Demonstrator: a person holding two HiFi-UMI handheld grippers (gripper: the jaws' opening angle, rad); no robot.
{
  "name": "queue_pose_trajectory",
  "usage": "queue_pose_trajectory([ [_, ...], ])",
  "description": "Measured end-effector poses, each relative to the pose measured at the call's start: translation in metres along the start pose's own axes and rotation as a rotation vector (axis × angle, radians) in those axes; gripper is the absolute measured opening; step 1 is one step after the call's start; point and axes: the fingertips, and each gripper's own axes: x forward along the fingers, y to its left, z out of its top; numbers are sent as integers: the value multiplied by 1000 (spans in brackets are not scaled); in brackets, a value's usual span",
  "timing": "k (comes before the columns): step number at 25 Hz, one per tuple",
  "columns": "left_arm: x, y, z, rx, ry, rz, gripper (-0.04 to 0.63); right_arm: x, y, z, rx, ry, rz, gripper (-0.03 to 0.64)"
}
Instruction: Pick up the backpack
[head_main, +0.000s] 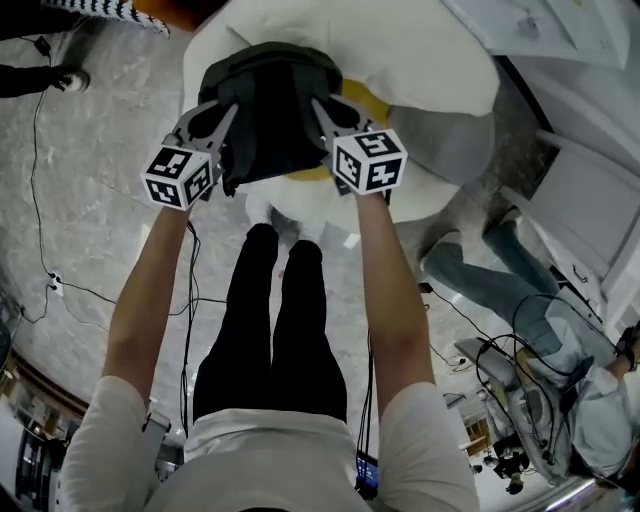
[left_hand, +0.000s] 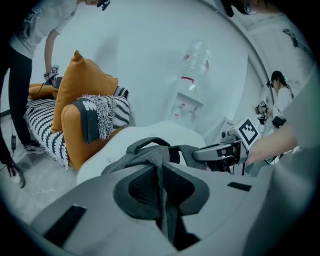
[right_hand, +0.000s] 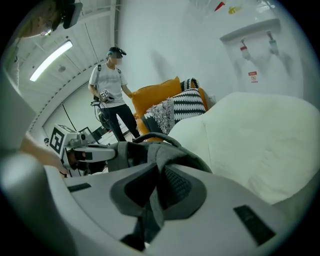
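A dark grey backpack (head_main: 268, 110) hangs between both grippers above a big white beanbag (head_main: 440, 60). In the head view my left gripper (head_main: 224, 128) grips its left side and my right gripper (head_main: 322, 112) its right side. The left gripper view has the left gripper (left_hand: 161, 172) shut on a fold of backpack fabric (left_hand: 150, 150), with the carry handle (left_hand: 147, 142) beyond it. The right gripper view has the right gripper (right_hand: 159, 182) shut on another fold of the backpack (right_hand: 170, 152). Each gripper shows in the other's view, clamped on the bag.
An orange armchair (left_hand: 75, 100) with a striped throw stands left of the beanbag. A water dispenser (left_hand: 192, 70) stands against the wall. A person (right_hand: 112, 85) stands by the chair; another (head_main: 520, 290) sits at the right. Cables (head_main: 60, 285) trail over the marble floor.
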Motion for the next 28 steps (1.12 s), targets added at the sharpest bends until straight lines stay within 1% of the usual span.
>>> queue_pose_trajectory([
  [10,-25,-31,22,-16,-9,25,32,-44,18,18,16,-16,1,35],
  [15,-53,-44,18,-21,-8,48,31,-66,43,14,7,-20,7,35],
  [19,-68,-54,14,-14,-7,59,30,-80,55,11,3,-34,10,35],
  [23,-86,-62,11,-23,-11,70,29,-93,70,10,-7,-44,15,34],
  [28,-106,-75,19,-26,-22,76,29,-116,86,14,-26,-48,22,34],
])
